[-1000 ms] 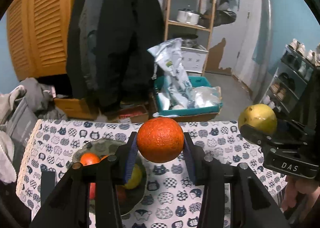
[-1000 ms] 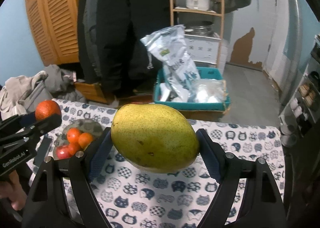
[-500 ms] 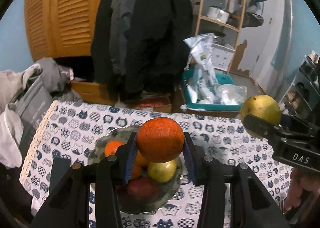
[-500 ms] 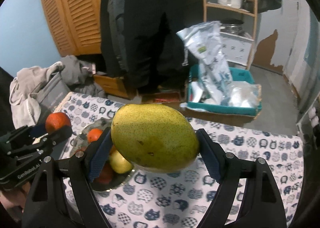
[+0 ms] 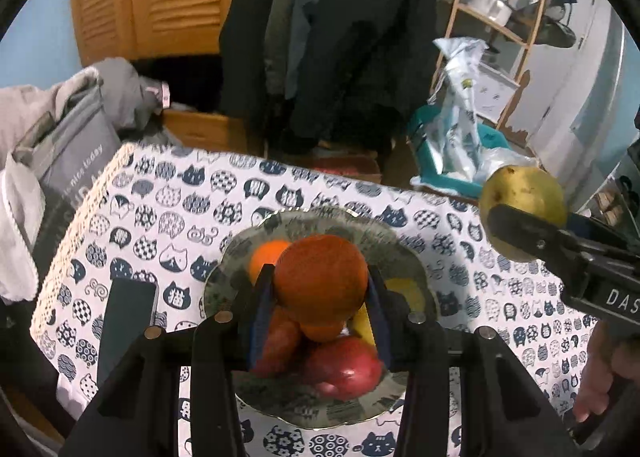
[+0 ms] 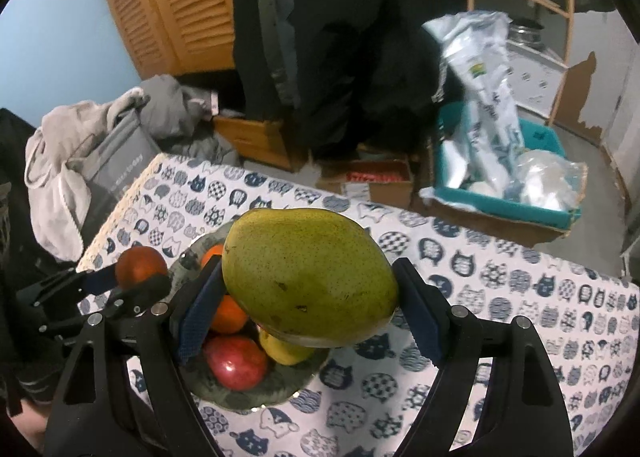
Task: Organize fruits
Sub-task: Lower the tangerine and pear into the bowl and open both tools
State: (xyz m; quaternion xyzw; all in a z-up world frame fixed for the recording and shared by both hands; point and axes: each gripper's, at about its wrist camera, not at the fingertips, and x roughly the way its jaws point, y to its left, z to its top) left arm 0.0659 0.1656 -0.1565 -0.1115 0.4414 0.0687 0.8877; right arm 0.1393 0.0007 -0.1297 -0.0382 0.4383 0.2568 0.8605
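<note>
Orange (image 5: 320, 277) clamped in the left gripper (image 5: 318, 311), held over the bowl (image 5: 236, 253) for dropping in. Mango (image 6: 308, 277) gripped lengthwise by the right gripper (image 6: 308, 307), above the bowl's 3 o'clock rim. Apple (image 6: 236, 361) sits at bowl's 6 o'clock.

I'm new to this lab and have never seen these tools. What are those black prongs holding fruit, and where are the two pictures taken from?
No robot here: a person holds a two-finger gripper in each hand, each with a fisheye camera looking along its fingers. The left wrist view shows the left gripper clamped on an orange; the right wrist view shows the right gripper clamped on a green mango. Both are above a plate of fruit, including a red apple, on a cat-print tablecloth. A dark phone lies beside the plate.
</note>
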